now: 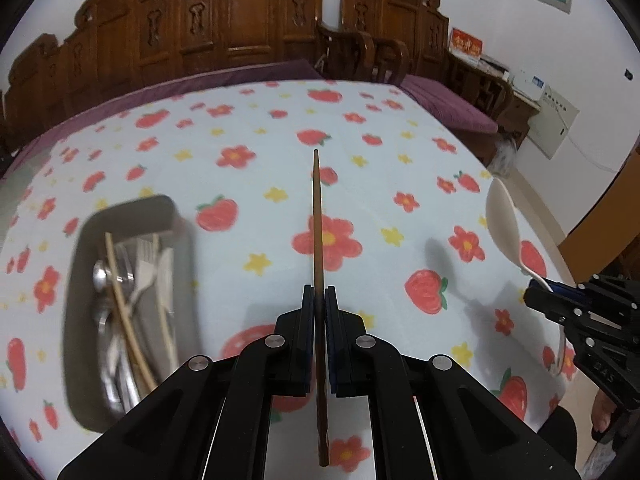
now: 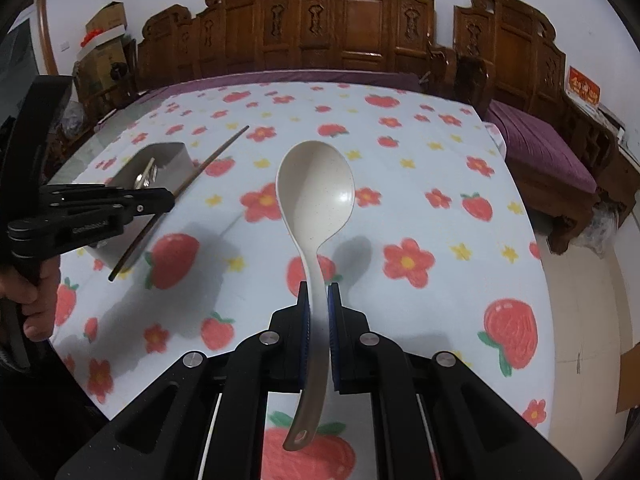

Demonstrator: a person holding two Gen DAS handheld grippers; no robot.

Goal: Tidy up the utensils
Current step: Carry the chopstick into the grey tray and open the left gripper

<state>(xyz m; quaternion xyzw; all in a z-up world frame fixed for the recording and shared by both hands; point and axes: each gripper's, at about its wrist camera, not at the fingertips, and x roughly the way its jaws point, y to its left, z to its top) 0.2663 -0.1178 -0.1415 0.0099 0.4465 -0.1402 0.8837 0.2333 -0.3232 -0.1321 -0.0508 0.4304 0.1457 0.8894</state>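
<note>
My left gripper (image 1: 319,294) is shut on a dark brown chopstick (image 1: 318,220) that points forward above the table. The same chopstick (image 2: 208,162) and the left gripper (image 2: 170,200) show at the left of the right wrist view. My right gripper (image 2: 319,290) is shut on the handle of a cream ladle-like spoon (image 2: 316,192), bowl forward, held above the table. That spoon (image 1: 505,224) and the right gripper (image 1: 534,294) show at the right of the left wrist view. A grey tray (image 1: 86,312) at the left holds several forks, spoons and pale chopsticks; it also shows in the right wrist view (image 2: 176,158).
The table is covered by a white cloth with red flowers and strawberries (image 1: 240,128). Carved wooden chairs (image 1: 248,20) stand behind the far edge. A bench with a purple cushion (image 2: 548,152) is at the right, beyond the table edge.
</note>
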